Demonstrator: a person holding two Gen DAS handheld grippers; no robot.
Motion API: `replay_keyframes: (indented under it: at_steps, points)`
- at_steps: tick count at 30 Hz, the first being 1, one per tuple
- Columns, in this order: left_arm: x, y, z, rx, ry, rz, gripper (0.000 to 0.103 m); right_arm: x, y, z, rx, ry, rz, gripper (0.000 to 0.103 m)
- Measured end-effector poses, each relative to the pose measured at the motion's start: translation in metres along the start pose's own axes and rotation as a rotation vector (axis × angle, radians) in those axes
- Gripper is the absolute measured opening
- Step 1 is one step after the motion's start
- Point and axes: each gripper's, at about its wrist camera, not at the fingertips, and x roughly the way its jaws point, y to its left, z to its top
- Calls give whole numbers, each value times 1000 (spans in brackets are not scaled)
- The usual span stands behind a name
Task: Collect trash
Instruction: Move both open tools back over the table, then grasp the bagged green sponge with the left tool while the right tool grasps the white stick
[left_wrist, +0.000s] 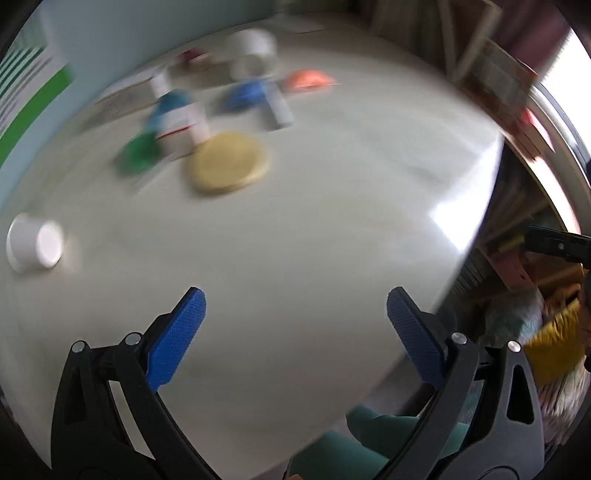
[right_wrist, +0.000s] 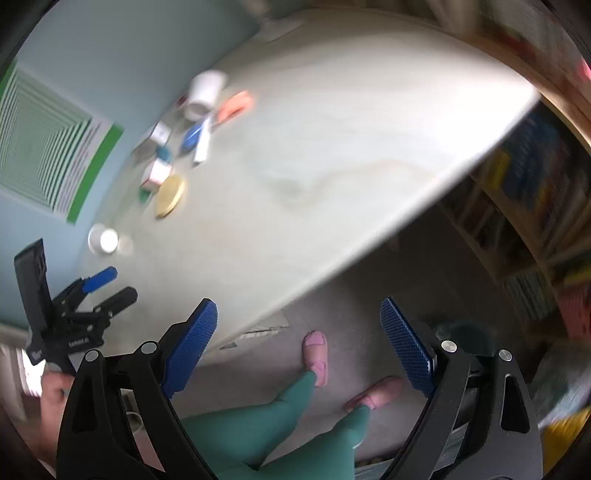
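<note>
Blurred litter lies at the far side of the white table (left_wrist: 314, 221): a tipped white cup (left_wrist: 35, 243), a yellow round disc (left_wrist: 229, 162), a white box with a red label (left_wrist: 181, 127), a green scrap (left_wrist: 138, 153), a blue piece (left_wrist: 243, 94), a grey tube (left_wrist: 279, 107), an orange piece (left_wrist: 310, 79) and a second white cup (left_wrist: 255, 53). My left gripper (left_wrist: 295, 295) hangs open above bare tabletop, well short of the litter. My right gripper (right_wrist: 298, 304) is open over the table's near edge and the floor, holding nothing. The left gripper (right_wrist: 110, 288) also appears at lower left there.
A person's legs in green trousers (right_wrist: 280, 413) and pink slippers (right_wrist: 316, 356) stand on the carpet by the table's edge (right_wrist: 332, 266). Bookshelves (right_wrist: 524, 221) fill the right side. A green striped poster (right_wrist: 48, 147) hangs on the pale blue wall.
</note>
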Motion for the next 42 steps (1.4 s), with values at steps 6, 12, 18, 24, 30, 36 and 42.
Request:
replay_keyframes:
  at_steps: [6, 12, 18, 24, 30, 36, 42]
  points:
    - [-4, 68, 1, -129, -16, 14, 96, 38, 72, 31, -161, 55, 18, 89]
    - [-8, 107, 24, -136, -52, 9, 96, 64, 137, 52, -328, 49, -5, 89]
    - [0, 135, 55, -73, -64, -42, 96, 89, 169, 75, -365, 83, 11, 89]
    - [22, 153, 84, 18, -26, -36, 96, 116, 175, 108, -313, 105, -17, 87]
    - [53, 166, 110, 24, -1, -90, 96, 144, 180, 148, -376, 168, -39, 76]
    - [79, 171, 122, 37, 37, -143, 96, 177, 176, 183, -450, 228, -60, 64]
    - [99, 173, 133, 100, 84, -122, 96, 202, 171, 206, -482, 266, -50, 59]
